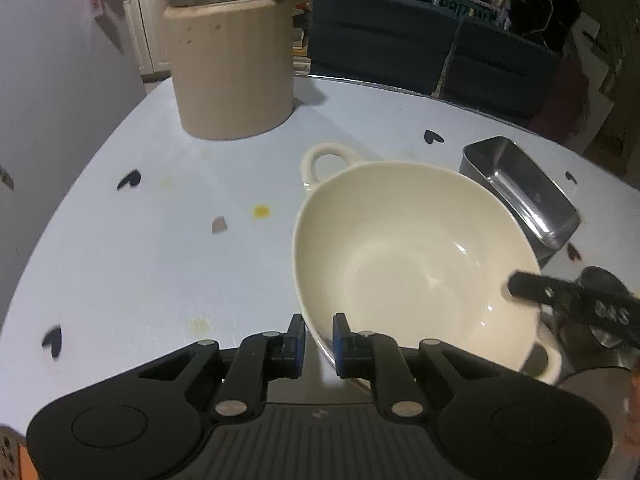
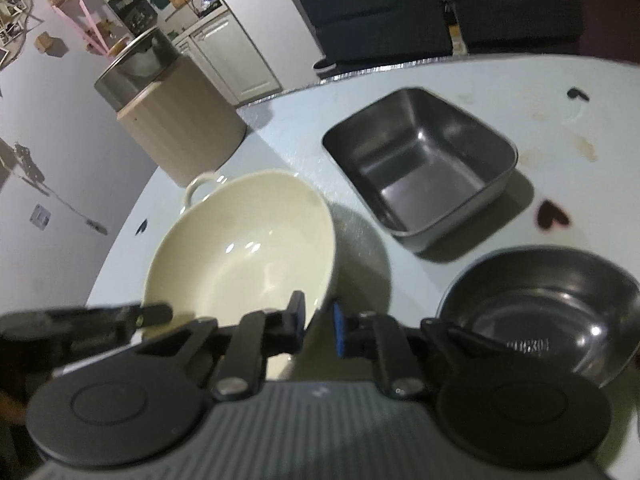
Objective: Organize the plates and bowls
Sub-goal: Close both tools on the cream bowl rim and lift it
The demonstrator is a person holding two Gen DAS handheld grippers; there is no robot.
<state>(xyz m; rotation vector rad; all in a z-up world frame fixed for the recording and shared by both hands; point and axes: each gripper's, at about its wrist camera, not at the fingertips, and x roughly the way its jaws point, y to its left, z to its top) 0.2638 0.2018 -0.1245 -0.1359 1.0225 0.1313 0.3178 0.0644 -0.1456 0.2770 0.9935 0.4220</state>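
My left hand-held gripper point(image 1: 319, 334) clamps the cream bowl point(image 1: 404, 256) by its near rim. My right hand-held gripper point(image 2: 318, 326) pinches the opposite rim, steel tray point(image 2: 420, 160) just beyond on the surface point(image 1: 140, 260).

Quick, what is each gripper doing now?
Left gripper: closed on the rim of the cream bowl.
Right gripper: closed on the same bowl's rim.
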